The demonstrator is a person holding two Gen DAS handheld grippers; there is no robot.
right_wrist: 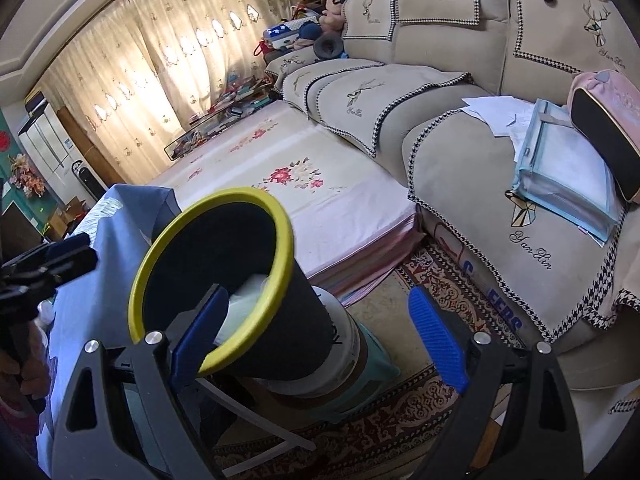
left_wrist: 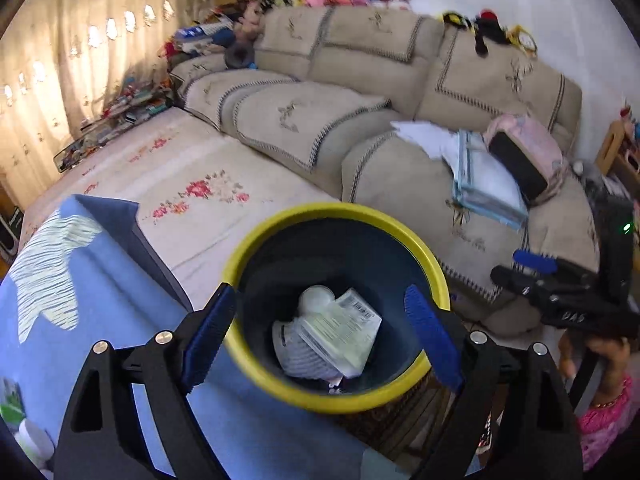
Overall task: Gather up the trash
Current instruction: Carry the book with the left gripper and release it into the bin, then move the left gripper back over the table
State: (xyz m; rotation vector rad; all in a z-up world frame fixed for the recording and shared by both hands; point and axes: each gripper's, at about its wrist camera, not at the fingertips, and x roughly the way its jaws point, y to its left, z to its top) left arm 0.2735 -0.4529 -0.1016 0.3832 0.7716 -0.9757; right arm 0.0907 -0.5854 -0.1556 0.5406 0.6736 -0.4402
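A dark bin with a yellow rim [left_wrist: 408, 240] stands beside the blue-clothed table [left_wrist: 100, 280]. Inside it lie a white packet with a barcode label [left_wrist: 340, 332] and other pale trash. My left gripper [left_wrist: 320, 336] is open and empty, directly above the bin's mouth. My right gripper [right_wrist: 316, 332] is open and empty, beside the bin [right_wrist: 280, 232] and a little above its rim; pale trash [right_wrist: 244, 308] shows inside. The right gripper also shows in the left wrist view [left_wrist: 536, 264], and the left one in the right wrist view [right_wrist: 60, 256].
The bin stands on stacked buckets [right_wrist: 352, 356] on a patterned rug [right_wrist: 452, 300]. A beige sofa [left_wrist: 400, 92] holds papers, a blue folder [right_wrist: 568, 184] and a pink bag [right_wrist: 608, 120]. A floral mattress [right_wrist: 304, 188] lies in front of it. A white bottle [left_wrist: 32, 440] is on the table.
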